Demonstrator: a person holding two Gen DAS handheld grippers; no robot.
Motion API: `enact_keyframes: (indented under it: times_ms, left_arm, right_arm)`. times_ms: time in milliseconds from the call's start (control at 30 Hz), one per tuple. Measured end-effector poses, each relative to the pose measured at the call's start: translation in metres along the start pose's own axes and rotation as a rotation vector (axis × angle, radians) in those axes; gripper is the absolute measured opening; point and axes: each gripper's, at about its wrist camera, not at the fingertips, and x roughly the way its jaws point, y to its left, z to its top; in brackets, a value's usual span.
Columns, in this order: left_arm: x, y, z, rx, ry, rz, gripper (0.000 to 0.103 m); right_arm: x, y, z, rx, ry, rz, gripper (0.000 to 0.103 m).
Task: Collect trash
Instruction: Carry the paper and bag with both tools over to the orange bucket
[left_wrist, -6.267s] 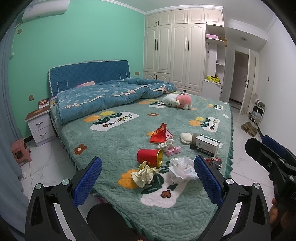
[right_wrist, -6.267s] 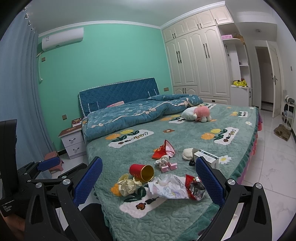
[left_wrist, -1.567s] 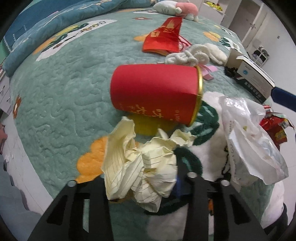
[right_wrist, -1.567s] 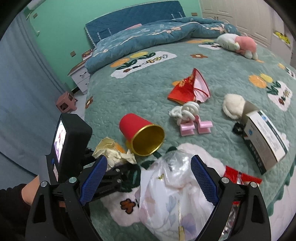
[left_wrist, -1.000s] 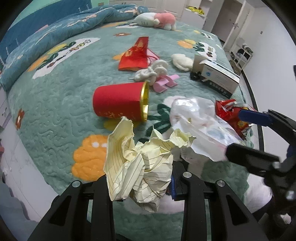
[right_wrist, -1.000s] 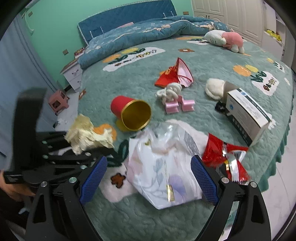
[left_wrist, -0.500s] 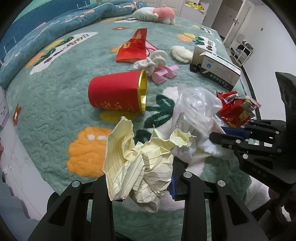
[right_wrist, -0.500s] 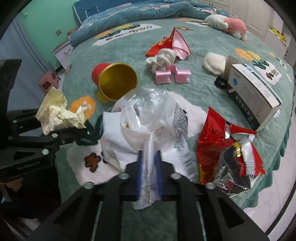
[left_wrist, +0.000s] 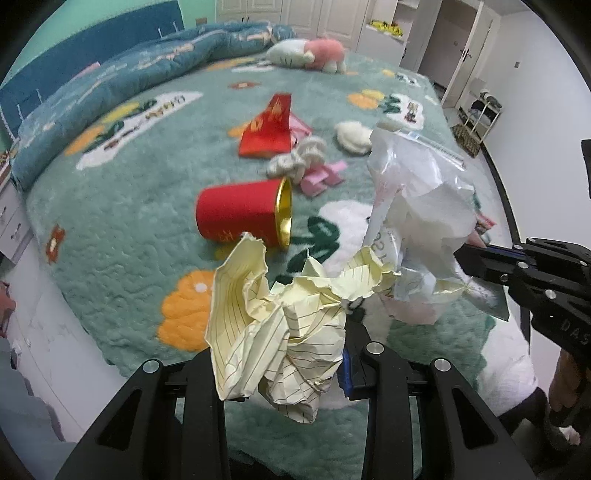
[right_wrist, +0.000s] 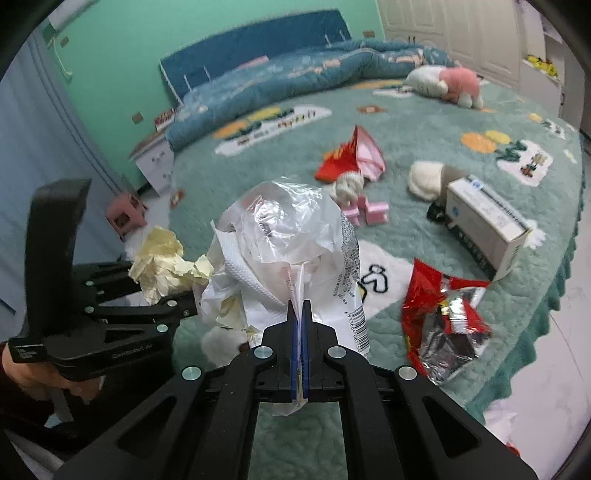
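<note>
- Yellow lined paper ball (left_wrist: 284, 328) is sitting squeezed in the left gripper (left_wrist: 291, 354), which is clenching it tight. It is hanging above the near edge of the green bed cover (left_wrist: 122, 229), not touching it.
- The right gripper (right_wrist: 299, 325) is pinching the see-through plastic bag (right_wrist: 291, 236). Its two blue pads are pressed nearly flat together on a thin fold of the bag, and the bag is puffing up above them, off the bed.
- The paper ball and the bag are being held just beside each other. The paper's ragged tip is about touching the bag's side, with the ball to the left of the bag.
- More trash is waiting on the bed. The red cup (left_wrist: 243, 218) is lying on its side, its gold mouth facing right, with its long side running across in front of the left gripper.
- The cup is ahead of the left gripper, so that one looks nearer to it.
- The red snack wrapper (right_wrist: 443, 317) is lying crumpled to the right of the bag, near the bed's edge, nearer to the right gripper.
- Both grippers are full, so I think the paper and bag need dropping somewhere first. No bin is showing.
</note>
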Motion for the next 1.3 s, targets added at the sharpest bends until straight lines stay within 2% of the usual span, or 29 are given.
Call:
enact_keyframes:
  times_ms: [167,367,700,1067,1300]
  left_arm:
    - [-0.027,-0.015,-0.003,0.032,-0.058,0.003,0.035]
    - [-0.054,-0.039,-0.007,0.097,-0.117,-0.01,0.035]
    - [-0.073,-0.124,-0.011,0.306,-0.174,-0.101,0.036]
    - [-0.063,-0.244,-0.009,0.586,-0.166,-0.231,0.036]
    - [-0.04,-0.325,-0.023,0.736,-0.094,-0.354,0.036]
  right_arm:
    - [-0.041,0.007,-0.008,0.029,-0.092,0.003,0.002]
    - [-0.086,0.012,-0.031,0.05,-0.173,-0.034,0.002]
    - [-0.175,-0.023,-0.092,0.181,-0.318,-0.159,0.002]
    - [-0.262,-0.094,-0.187,0.419,-0.43,-0.375,0.002]
    - [-0.303,-0.138,-0.252,0.583,-0.445,-0.504,0.002]
